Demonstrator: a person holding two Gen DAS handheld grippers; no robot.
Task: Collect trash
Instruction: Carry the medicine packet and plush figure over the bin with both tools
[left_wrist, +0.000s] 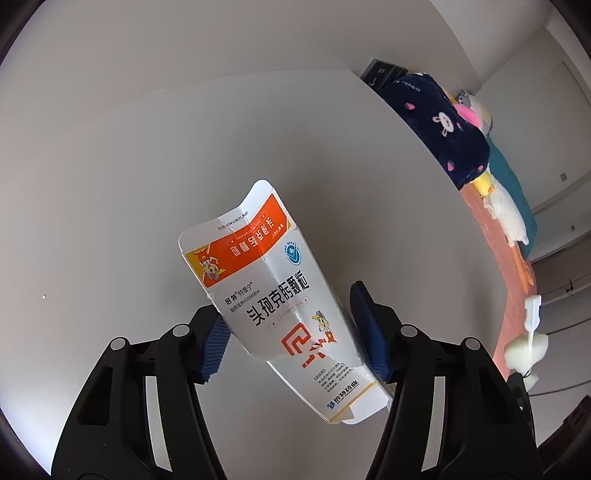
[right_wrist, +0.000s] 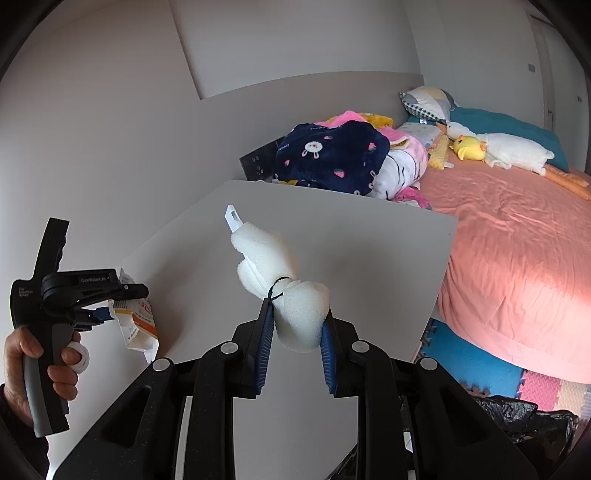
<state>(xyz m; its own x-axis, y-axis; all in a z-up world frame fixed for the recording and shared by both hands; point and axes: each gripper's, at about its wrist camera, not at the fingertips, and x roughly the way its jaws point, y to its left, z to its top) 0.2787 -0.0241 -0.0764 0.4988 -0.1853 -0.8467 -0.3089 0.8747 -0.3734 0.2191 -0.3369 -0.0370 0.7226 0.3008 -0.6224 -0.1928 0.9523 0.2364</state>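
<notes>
Left wrist view: the left gripper (left_wrist: 291, 328) is gripping one flattened box (left_wrist: 273, 295) between part-closed jaws. The box's long axis is tilting, orange end pointing up-left, over the white table (left_wrist: 110, 221).

Right wrist view: the right gripper (right_wrist: 295, 343) is clamping one foam wad (right_wrist: 284, 288), long axis pointing up-left, above the table's near edge. One pink bed (right_wrist: 517, 258) is standing beyond the right edge.
</notes>
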